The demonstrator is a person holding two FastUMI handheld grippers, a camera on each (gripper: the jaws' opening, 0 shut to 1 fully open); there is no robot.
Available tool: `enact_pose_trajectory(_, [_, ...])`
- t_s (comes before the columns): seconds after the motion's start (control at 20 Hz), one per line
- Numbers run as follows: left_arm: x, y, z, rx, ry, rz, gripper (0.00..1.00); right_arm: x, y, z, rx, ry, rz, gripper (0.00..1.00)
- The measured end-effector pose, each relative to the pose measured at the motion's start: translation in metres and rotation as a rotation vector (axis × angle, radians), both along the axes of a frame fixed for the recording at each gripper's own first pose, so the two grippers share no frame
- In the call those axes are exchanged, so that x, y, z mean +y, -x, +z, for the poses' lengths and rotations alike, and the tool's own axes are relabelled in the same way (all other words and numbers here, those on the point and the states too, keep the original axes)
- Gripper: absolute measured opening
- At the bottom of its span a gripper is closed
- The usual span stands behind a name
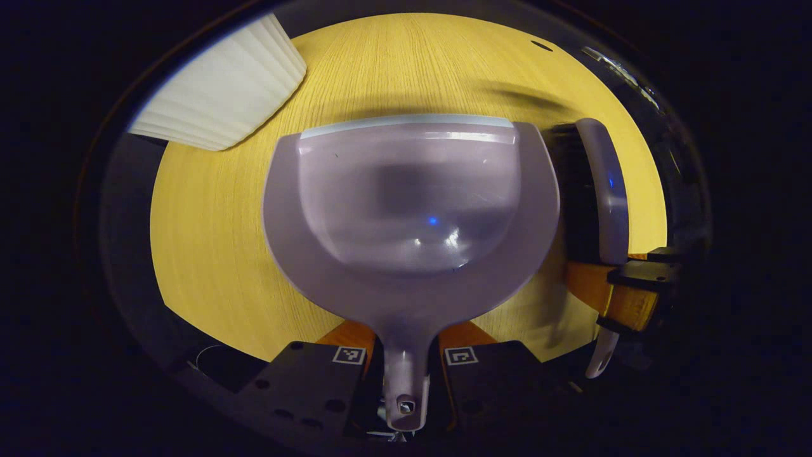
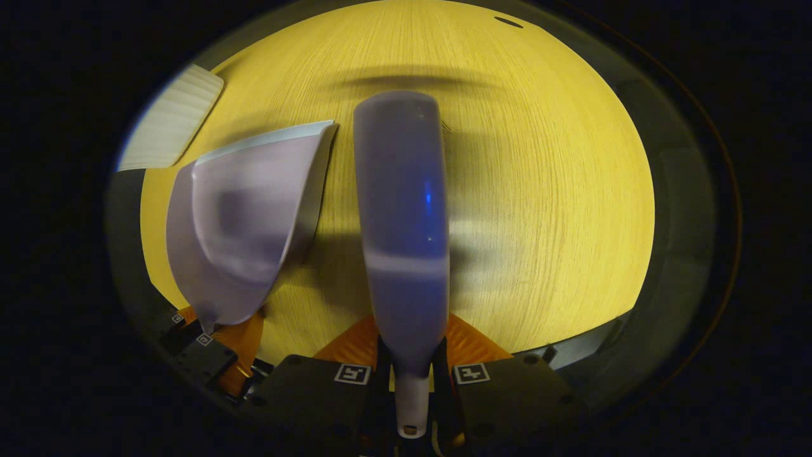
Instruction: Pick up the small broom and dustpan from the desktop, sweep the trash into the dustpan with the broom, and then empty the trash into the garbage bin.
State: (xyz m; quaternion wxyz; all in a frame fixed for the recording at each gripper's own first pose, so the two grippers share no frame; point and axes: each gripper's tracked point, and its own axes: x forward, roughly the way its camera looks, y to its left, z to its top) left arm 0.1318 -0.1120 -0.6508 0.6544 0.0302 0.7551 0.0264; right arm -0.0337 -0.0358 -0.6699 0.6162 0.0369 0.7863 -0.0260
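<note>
Dustpan sits above the yellow desk, its handle clamped in the left gripper. Just to its right, the right gripper is clamped on the broom. A white ribbed bin stands at the desk's far left.

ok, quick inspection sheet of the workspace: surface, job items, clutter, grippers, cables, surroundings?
Surface: yellow wood-grain desktop, no trash visible on it.
Job's things: dustpan pan looks empty; broom held beside it, to its right; white ribbed bin at far left.
Clutter: nothing seen.
Grippers: left gripper shut on the dustpan's handle; right gripper shut on the broom's handle.
Cables: nothing seen.
Surroundings: dark, past the desktop's edge; a small dark hole near its far edge.
</note>
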Motion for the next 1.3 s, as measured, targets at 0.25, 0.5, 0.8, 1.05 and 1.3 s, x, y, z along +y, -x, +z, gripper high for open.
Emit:
enact_pose_trajectory(0.25, [-0.004, 0.004, 0.003, 0.028, 0.028, -0.013, 0.37, 0.001, 0.003, 0.005, 0.013, -0.005, -0.004, 0.39])
enact_pose_trajectory(0.5, [-0.004, 0.002, 0.004, 0.021, 0.042, -0.018, 0.85, 0.005, 0.001, 0.009, 0.002, 0.004, -0.028, 0.99])
enact_pose_trajectory(0.8, [-0.009, -0.004, 0.023, -0.075, 0.077, -0.050, 0.84, 0.004, -0.011, 0.035, -0.096, -0.013, -0.073, 0.99])
enact_pose_trajectory(1.05, [-0.012, 0.009, 0.053, -0.167, 0.100, -0.079, 0.84, -0.001, -0.020, 0.082, -0.253, -0.029, -0.097, 0.99])
enact_pose_trajectory(1.3, [-0.011, 0.021, 0.109, -0.361, 0.135, -0.113, 0.84, -0.001, -0.026, 0.152, -0.511, -0.060, -0.135, 0.99])
